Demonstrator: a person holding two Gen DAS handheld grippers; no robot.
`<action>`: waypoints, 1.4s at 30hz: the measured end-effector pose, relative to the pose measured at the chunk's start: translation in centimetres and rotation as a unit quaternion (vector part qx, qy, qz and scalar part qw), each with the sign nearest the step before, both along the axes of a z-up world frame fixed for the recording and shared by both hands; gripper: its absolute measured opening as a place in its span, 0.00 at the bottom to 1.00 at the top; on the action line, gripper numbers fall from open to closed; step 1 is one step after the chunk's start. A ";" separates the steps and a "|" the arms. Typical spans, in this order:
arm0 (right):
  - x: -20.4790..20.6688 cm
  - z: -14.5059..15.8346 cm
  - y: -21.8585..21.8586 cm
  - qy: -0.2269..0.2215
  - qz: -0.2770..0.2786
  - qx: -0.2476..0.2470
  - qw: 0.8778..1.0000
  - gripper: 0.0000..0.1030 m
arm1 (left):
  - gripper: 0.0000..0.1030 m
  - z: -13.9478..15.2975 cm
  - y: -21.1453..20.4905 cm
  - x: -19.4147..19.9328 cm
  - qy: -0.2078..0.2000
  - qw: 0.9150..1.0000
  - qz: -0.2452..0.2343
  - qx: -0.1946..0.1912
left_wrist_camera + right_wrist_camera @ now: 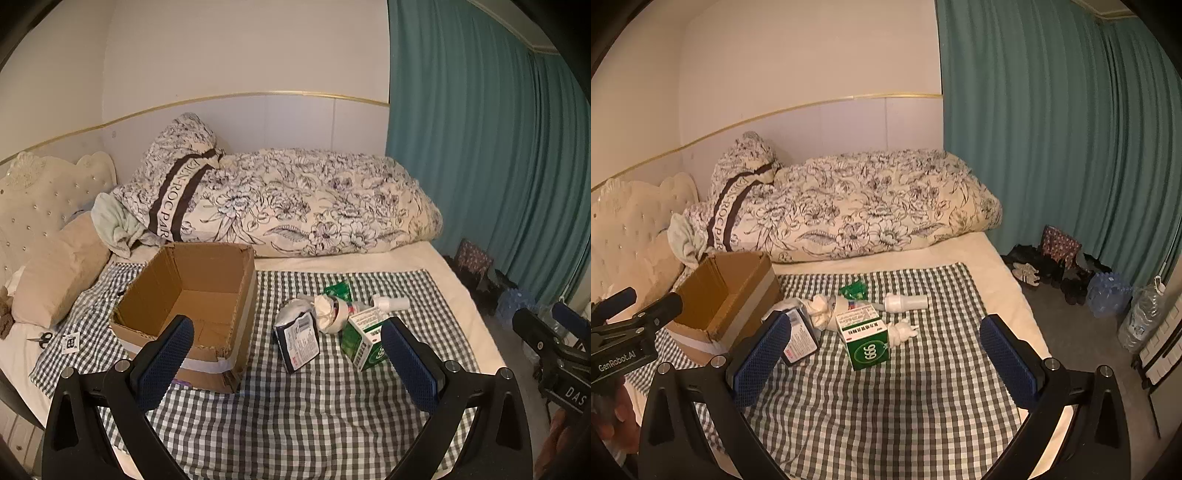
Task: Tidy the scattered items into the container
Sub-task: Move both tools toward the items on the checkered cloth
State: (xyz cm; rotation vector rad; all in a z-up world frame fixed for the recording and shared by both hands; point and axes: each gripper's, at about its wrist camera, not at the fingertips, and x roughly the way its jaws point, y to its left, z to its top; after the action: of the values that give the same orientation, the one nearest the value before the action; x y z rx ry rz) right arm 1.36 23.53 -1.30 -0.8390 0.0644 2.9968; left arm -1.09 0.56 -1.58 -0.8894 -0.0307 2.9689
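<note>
I have both tongs hovering above the gingham cloth [295,424] spread on the bed, and nothing is picked up yet, so I judge this to be the very start of the tidying. The left tongs [291,365] stand spread as wide as they go, with nothing between the pads; the right tongs [886,363] are just as wide and just as empty.

The cardboard box [192,302] sits open in the left half of the left wrist view, its floor bare as far as I can see. The scattered things lie in a loose heap right of it, at the centre of the frame: a dark foil pouch [297,341] nearest the box, a crumpled white wrapper [327,314] touching it, a green medicine carton [866,341] standing in front, a white bottle [907,302] lying on its side behind, a green sachet [854,289] at the back, and a small white figure [903,331] just beside the carton.

In the right wrist view the green carton lies between my open pads, so I would take it first: drop lower, square the pads on its flat sides, close, then carry it left over the box rim. The pouch is soft and may slip.
</note>
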 end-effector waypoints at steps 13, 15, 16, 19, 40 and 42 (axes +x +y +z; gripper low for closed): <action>-4.6 -4.4 0.1 -0.044 0.011 0.006 0.999 1.00 | 1.00 -4.5 0.8 -3.7 -0.028 0.999 -0.040 0.011; -4.9 -5.1 0.4 -0.049 0.008 0.005 0.999 1.00 | 1.00 -5.2 1.0 -4.4 -0.034 0.999 -0.040 0.009; -5.3 -5.4 0.5 -0.051 0.006 0.004 0.999 1.00 | 1.00 -5.5 1.1 -4.6 -0.036 0.999 -0.039 0.008; -6.3 -6.2 0.9 -0.058 0.005 0.002 0.998 1.00 | 1.00 -6.5 1.5 -5.6 -0.047 0.998 -0.047 0.009; -12.8 -13.6 1.2 -0.114 0.063 -0.002 0.991 1.00 | 1.00 -14.7 3.8 -12.9 -0.111 0.993 -0.046 0.003; -13.4 -14.4 1.1 -0.122 0.067 -0.003 0.990 1.00 | 1.00 -15.3 3.8 -13.5 -0.115 0.993 -0.041 0.001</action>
State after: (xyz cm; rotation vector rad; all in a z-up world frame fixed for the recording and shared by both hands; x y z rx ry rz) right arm -12.01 24.61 -15.68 -1.2497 0.0116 2.9884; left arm -14.58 4.34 -16.88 -1.1966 -0.0044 2.7759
